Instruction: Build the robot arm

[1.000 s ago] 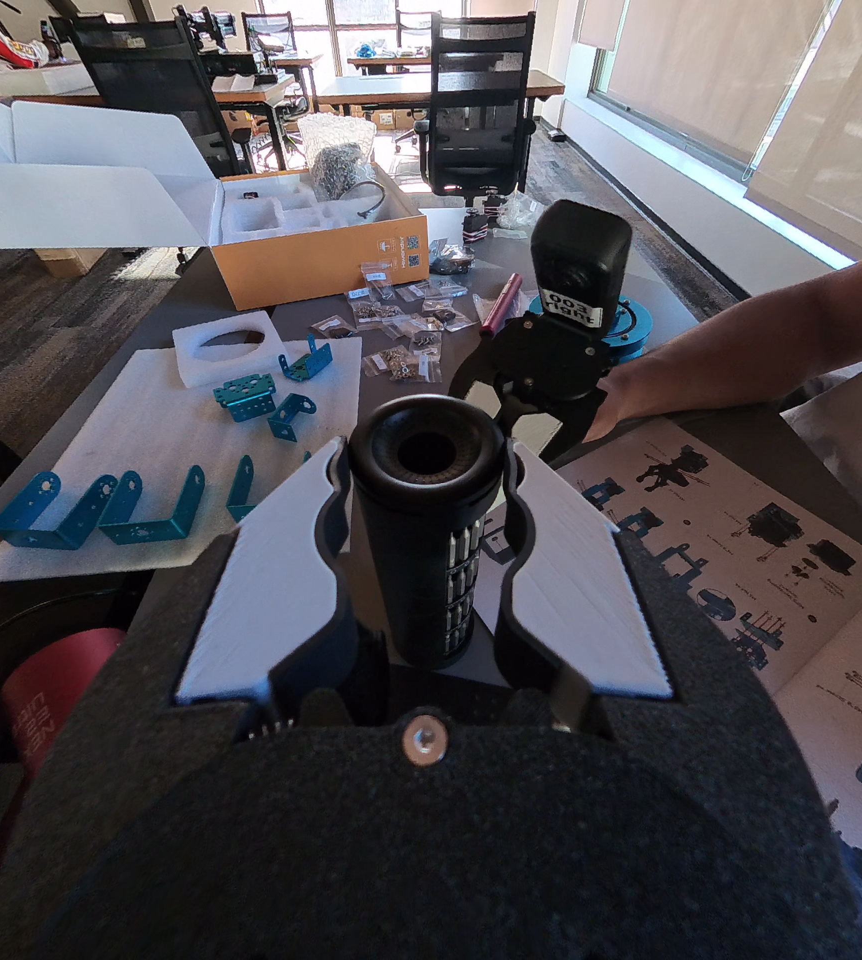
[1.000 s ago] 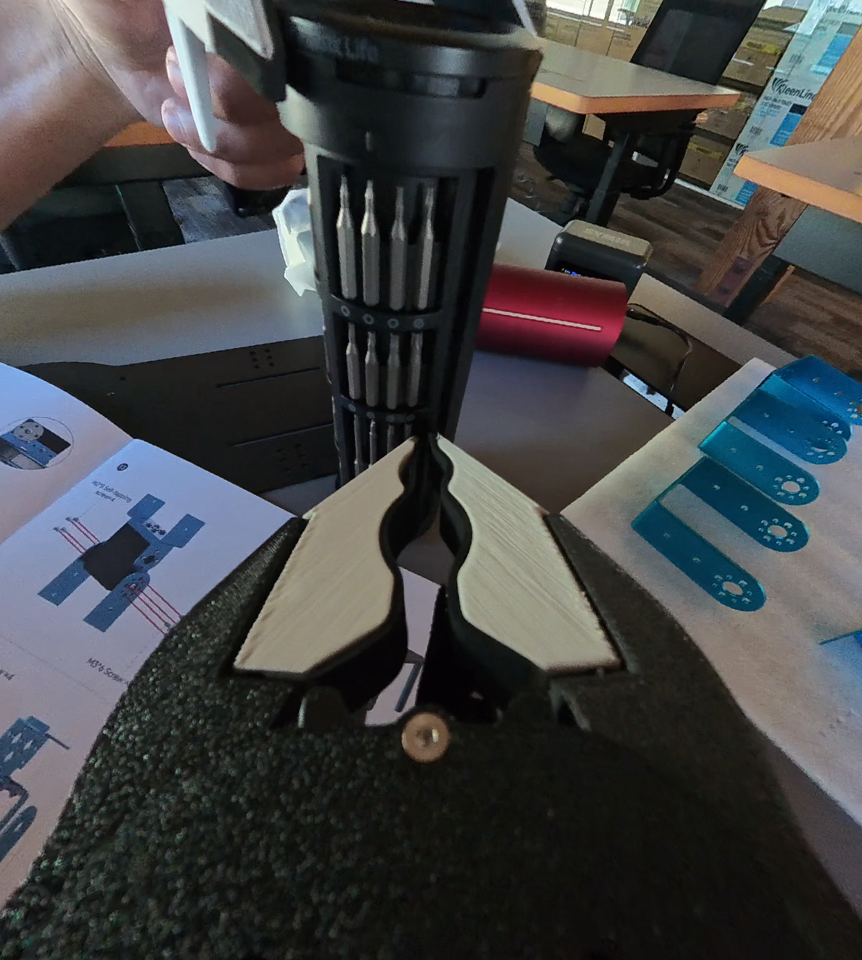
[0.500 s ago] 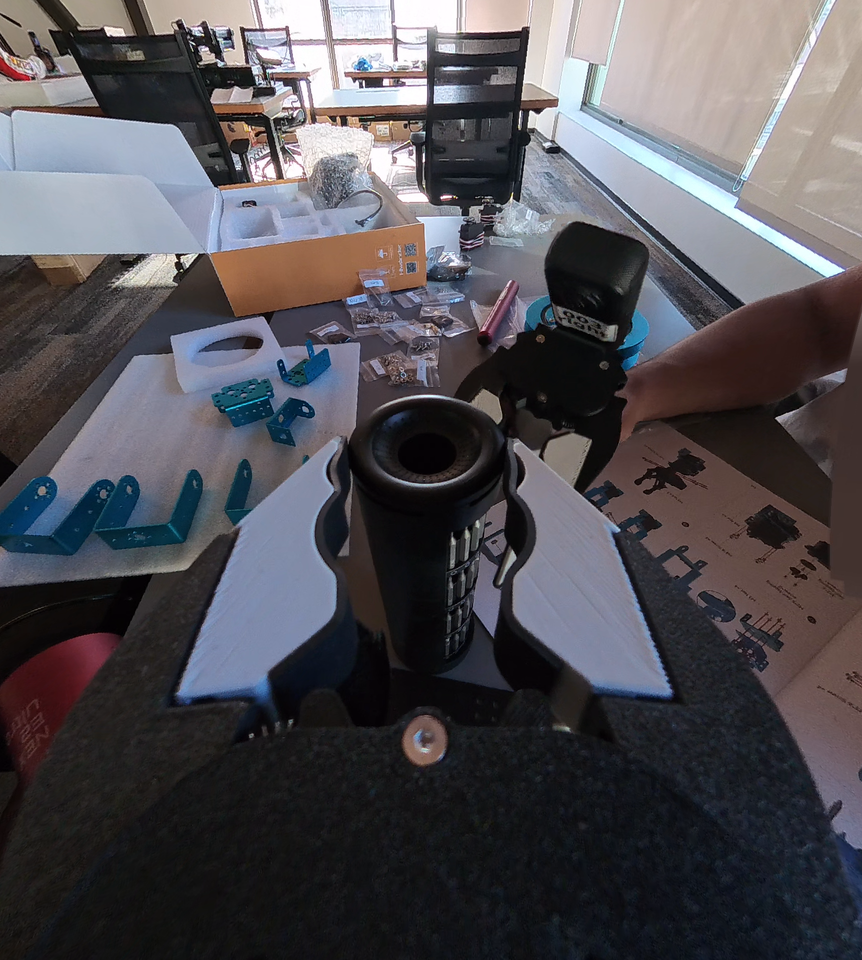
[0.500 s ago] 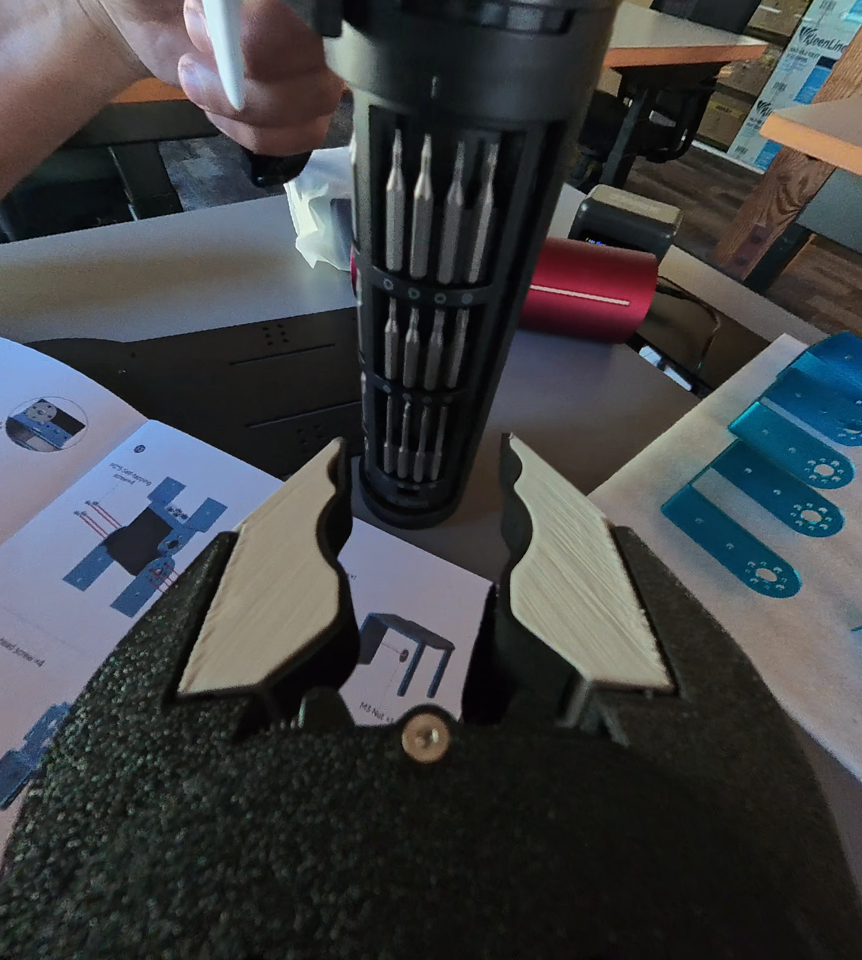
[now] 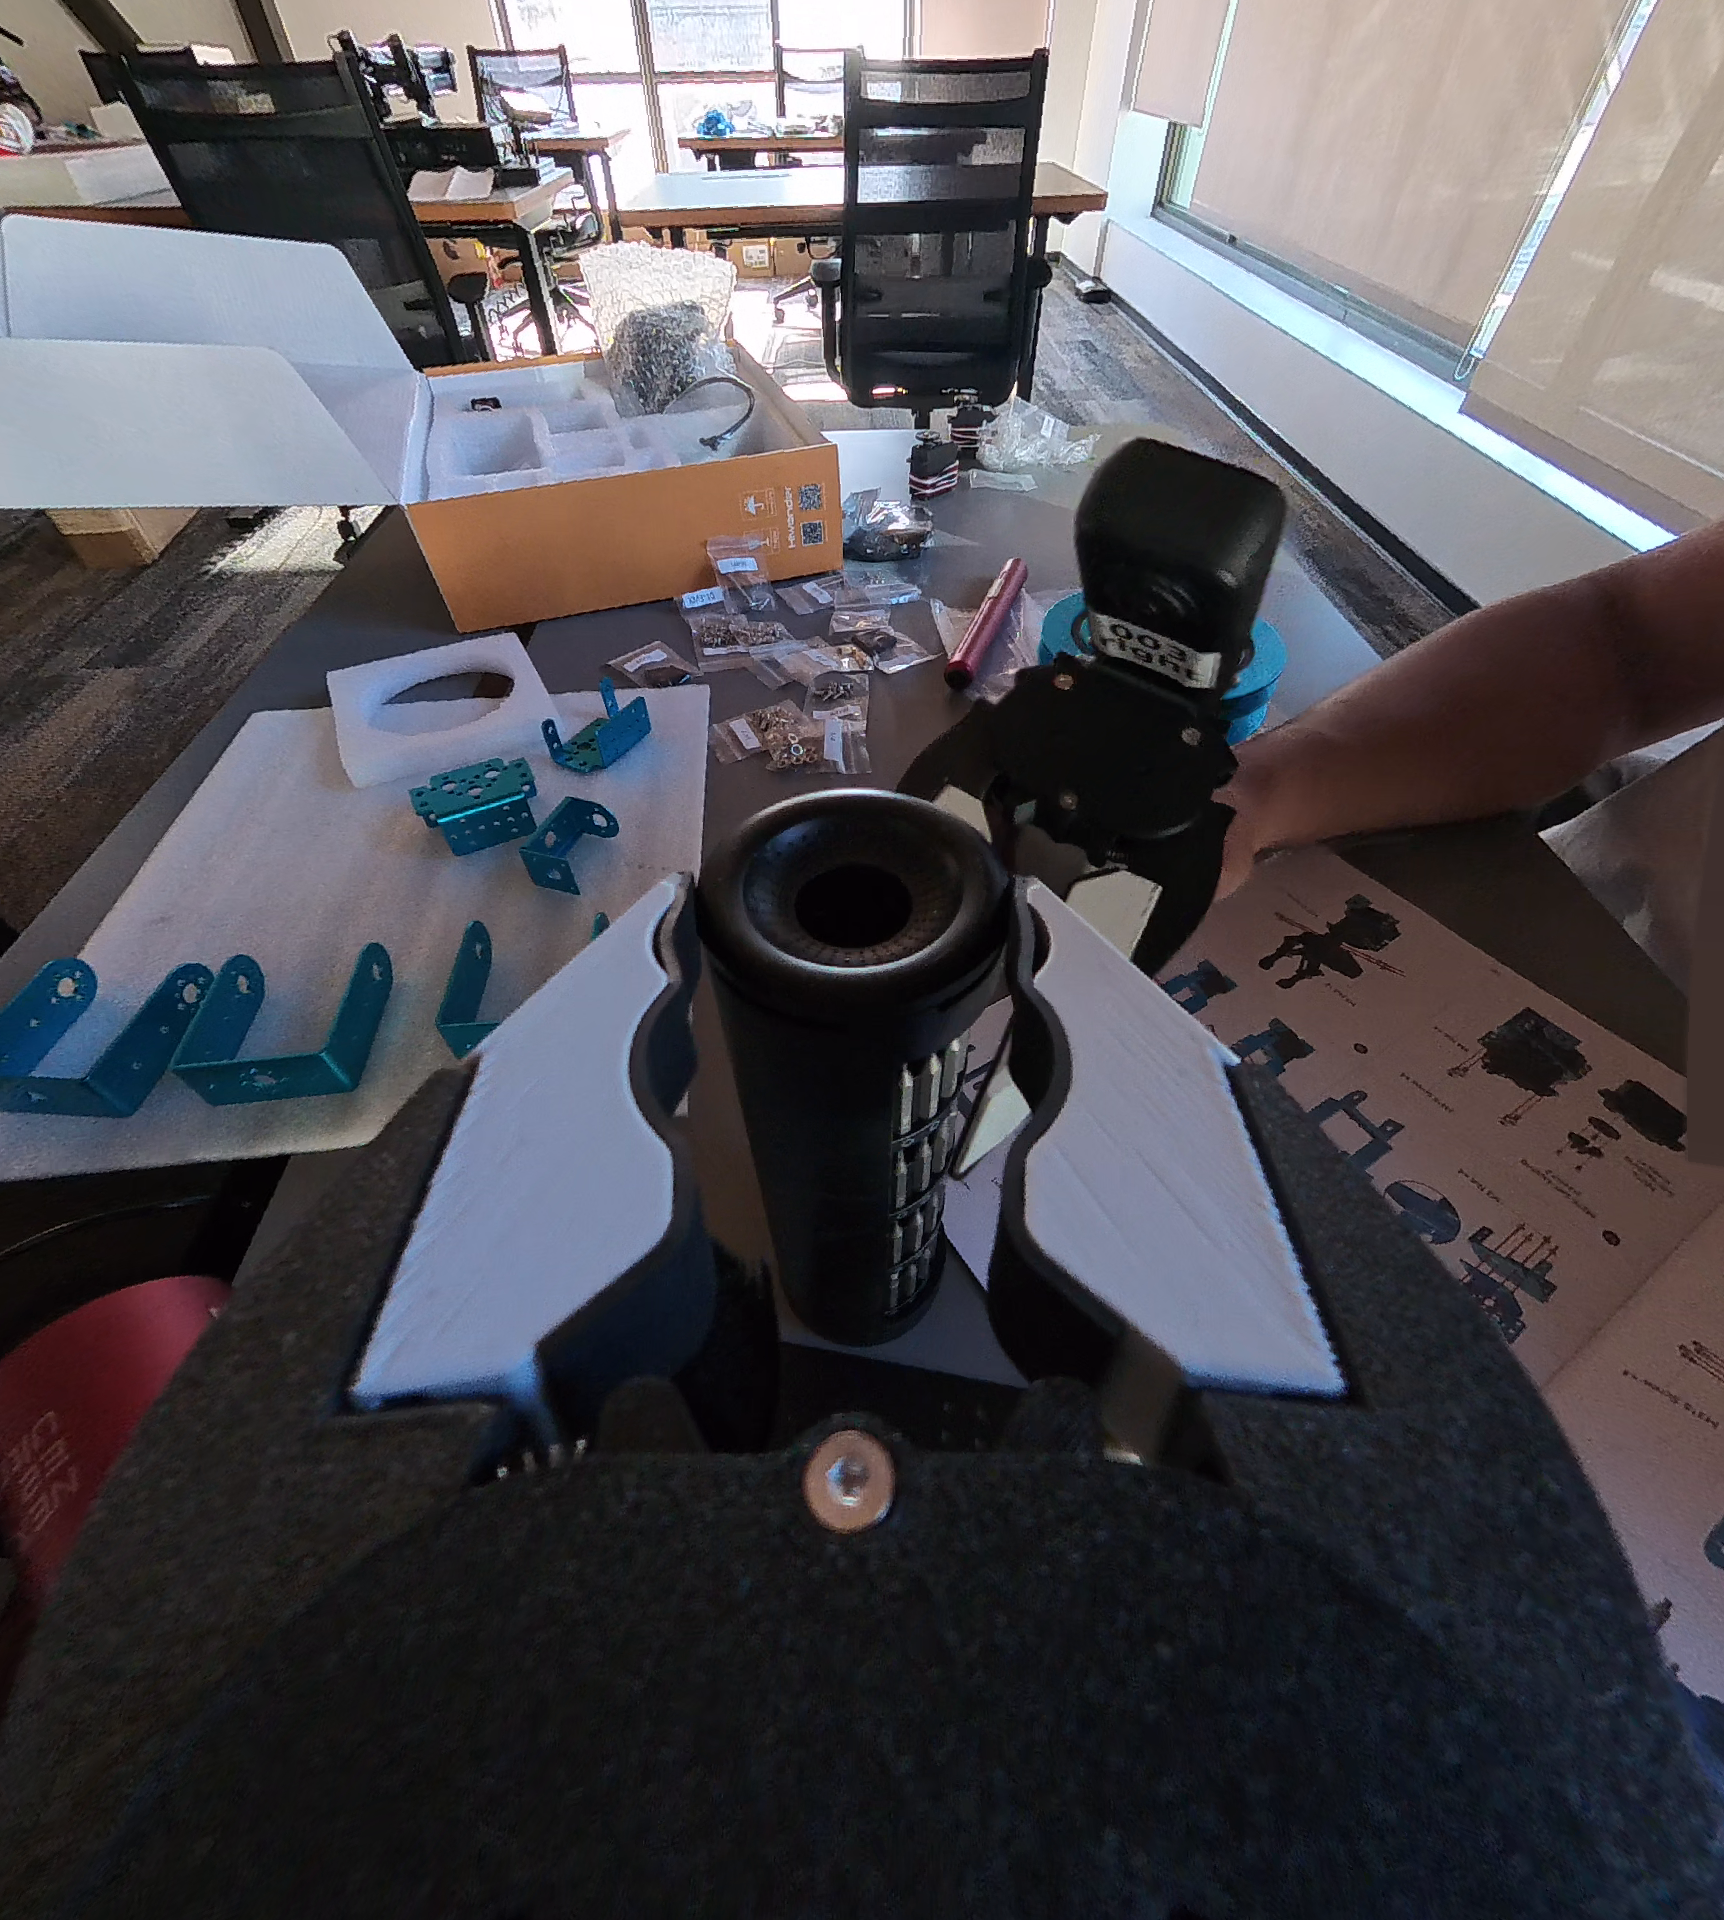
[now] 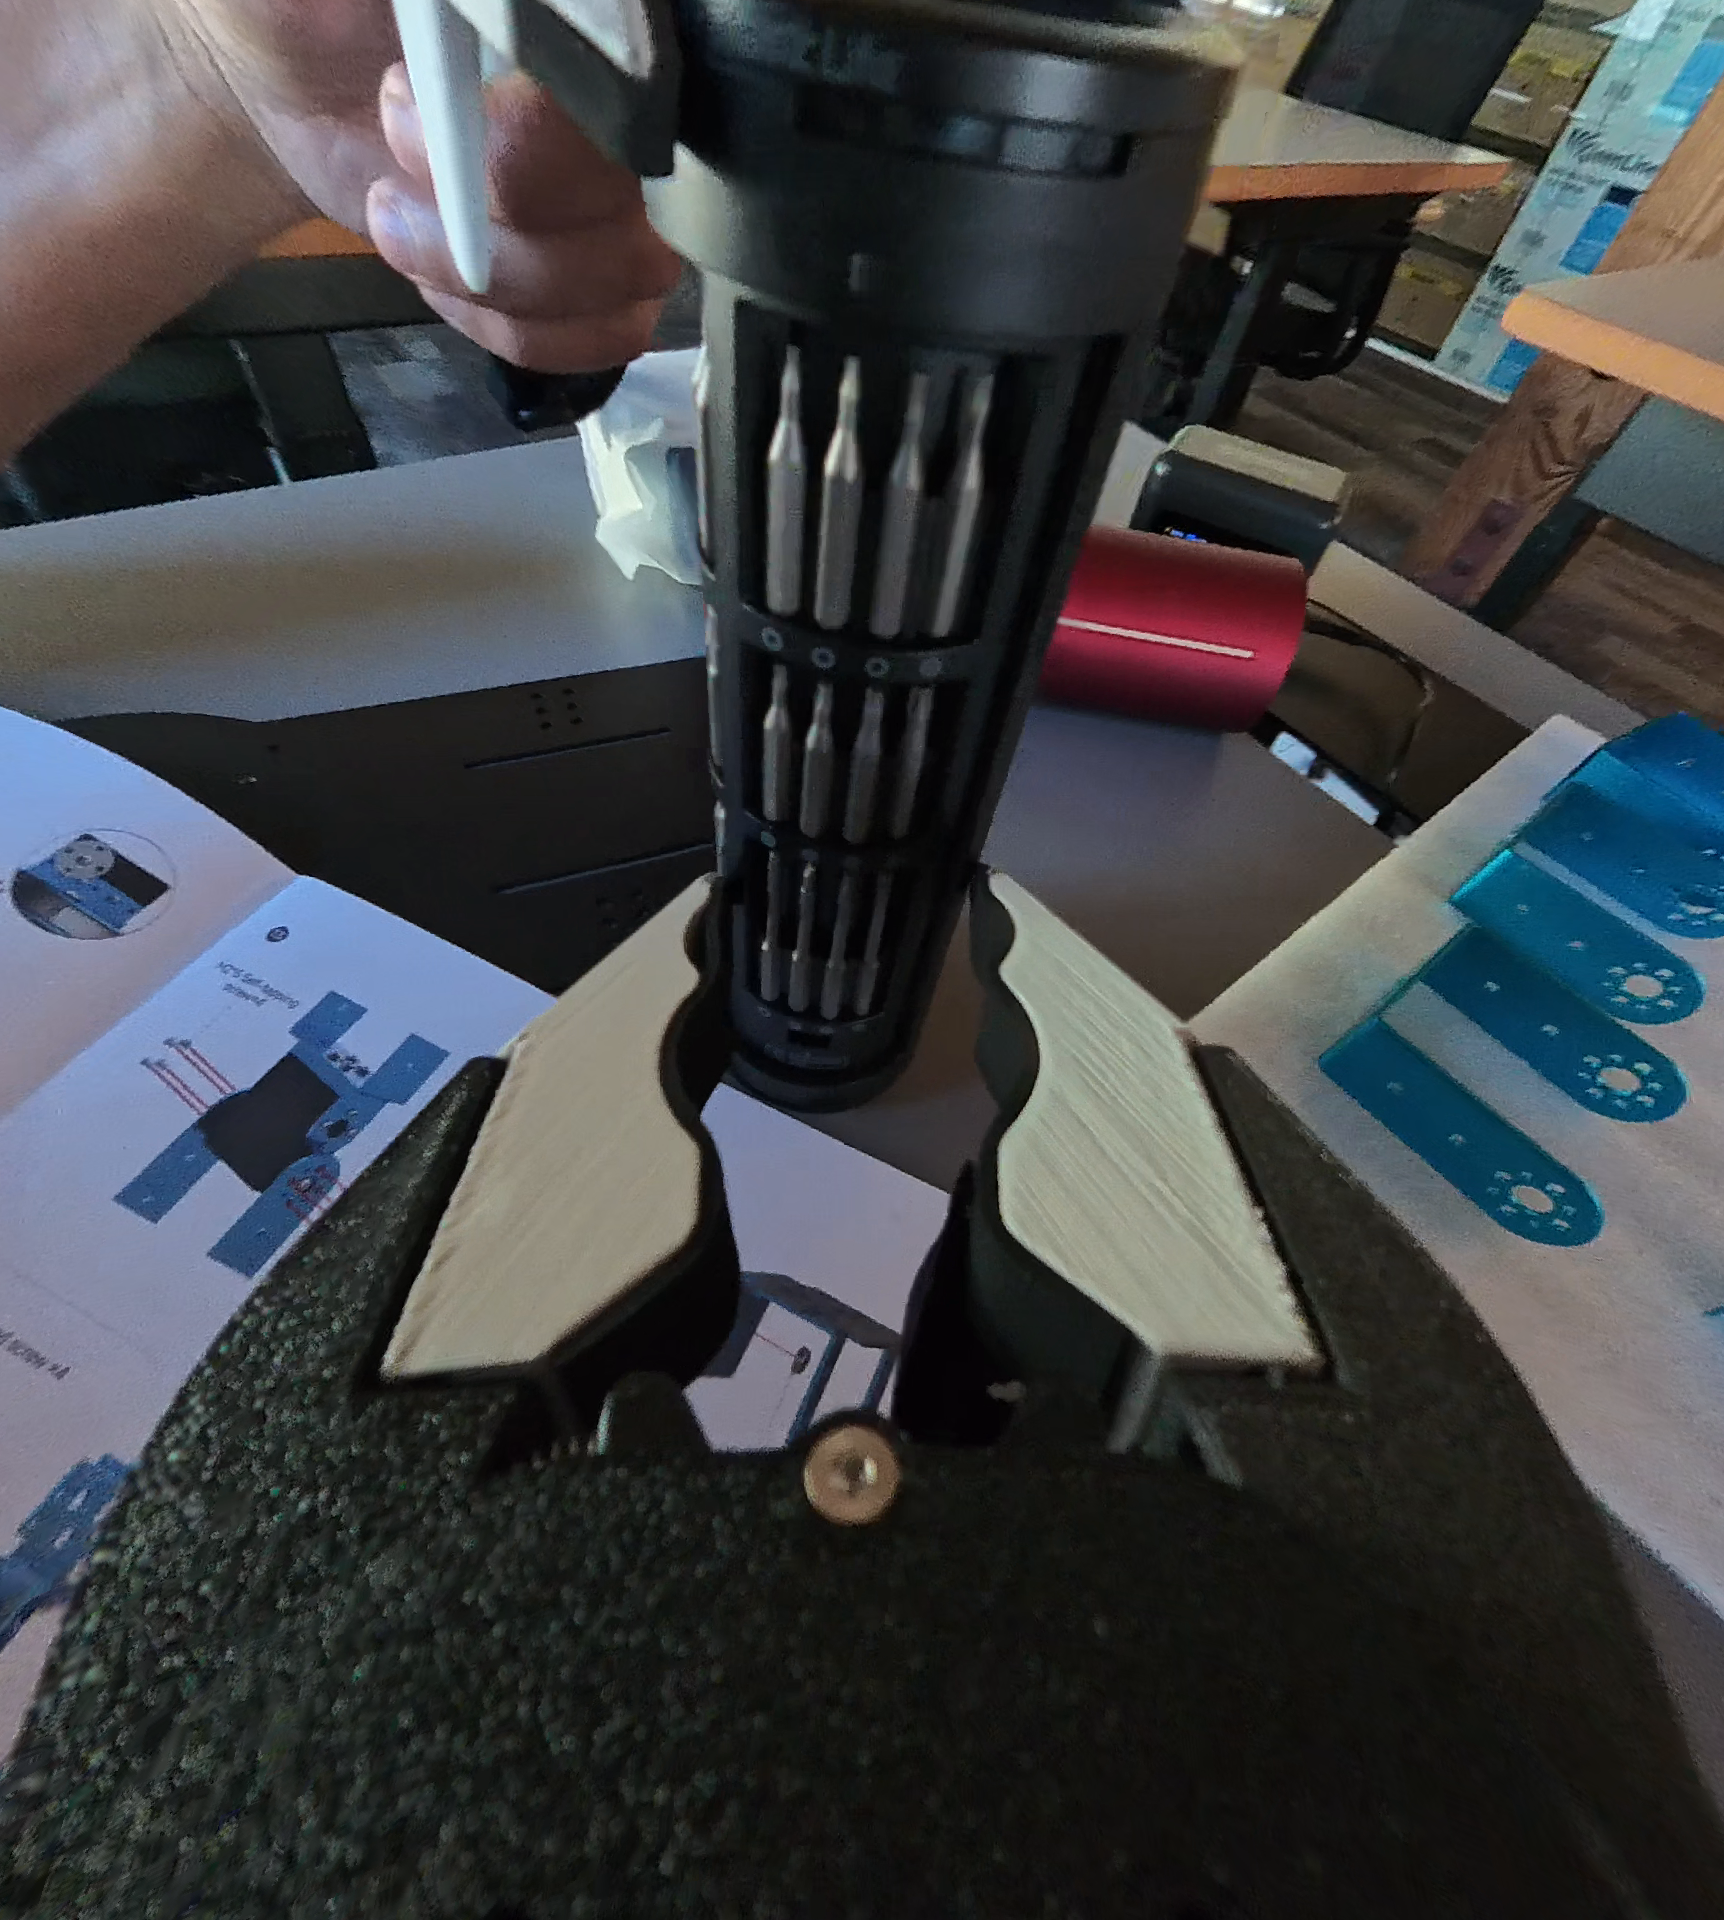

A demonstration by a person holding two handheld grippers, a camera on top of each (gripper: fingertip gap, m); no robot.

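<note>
Gripping a black cylindrical bit holder with rows of silver screwdriver bits [image 5: 842,1081], the left tool [image 5: 853,935] has its two white fingers pressed on the holder's upper collar, so the cylinder stands upright with its open socket on top. Its base looks to be on or just above the dark grey desk [image 5: 941,582], at the near corner of the open white instruction booklet with blue drawings [image 6: 214,1039]; I cannot tell if it really touches.

In the right wrist view the same holder fills the middle. The right tool [image 6: 842,925] is spread, one white finger on each side of the lowest row of bits. The finger on the left of this view seems to touch the holder wall and the other stands a little apart, so it pinches nothing. A person's hand [image 6: 214,156] holds the left tool above.

On the left of the desk a white foam sheet [image 5: 266,883] carries blue metal U-shaped brackets [image 5: 172,1029], probably laid out so each part is easy to see. Farther off are small clear bags of screws [image 5: 796,665] and an open orange cardboard box [image 5: 619,520]. A red cylinder [image 6: 1170,634] lies behind the holder.
</note>
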